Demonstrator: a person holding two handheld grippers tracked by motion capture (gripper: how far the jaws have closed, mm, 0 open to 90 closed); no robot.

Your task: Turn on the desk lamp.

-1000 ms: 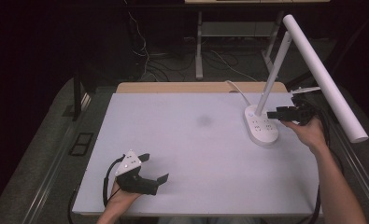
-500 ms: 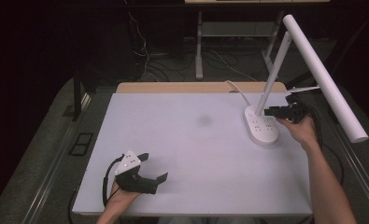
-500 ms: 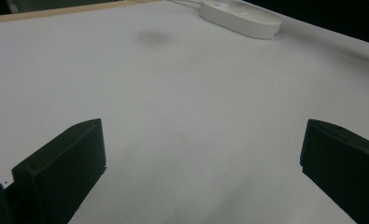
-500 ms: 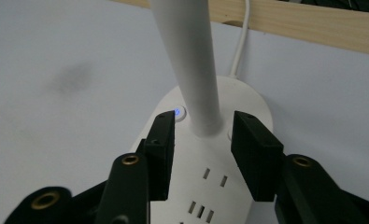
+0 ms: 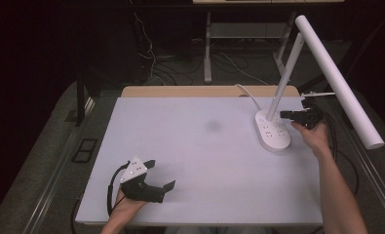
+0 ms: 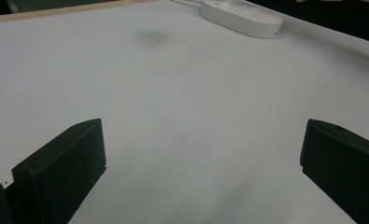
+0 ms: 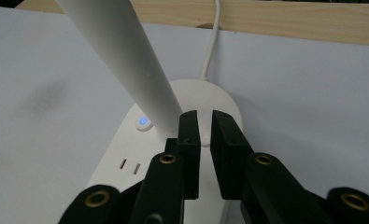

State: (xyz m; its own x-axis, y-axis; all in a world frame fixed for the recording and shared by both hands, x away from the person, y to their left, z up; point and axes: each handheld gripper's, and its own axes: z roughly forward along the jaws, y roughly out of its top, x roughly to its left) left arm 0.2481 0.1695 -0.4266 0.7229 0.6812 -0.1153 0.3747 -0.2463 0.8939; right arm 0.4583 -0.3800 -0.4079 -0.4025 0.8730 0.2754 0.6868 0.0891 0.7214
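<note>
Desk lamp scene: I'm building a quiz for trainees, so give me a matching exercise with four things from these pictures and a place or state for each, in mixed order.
Things:
1. left gripper
2. right gripper
3. lamp button
4. lamp cord

Places or states:
A. glows blue on the lamp base
B. runs from the base toward the table's wooden far edge
C. fingers wide apart over bare white table
D. fingers nearly together beside the foot of the lamp's stem

Pairs: 1-C, 2-D, 3-A, 4-B
</note>
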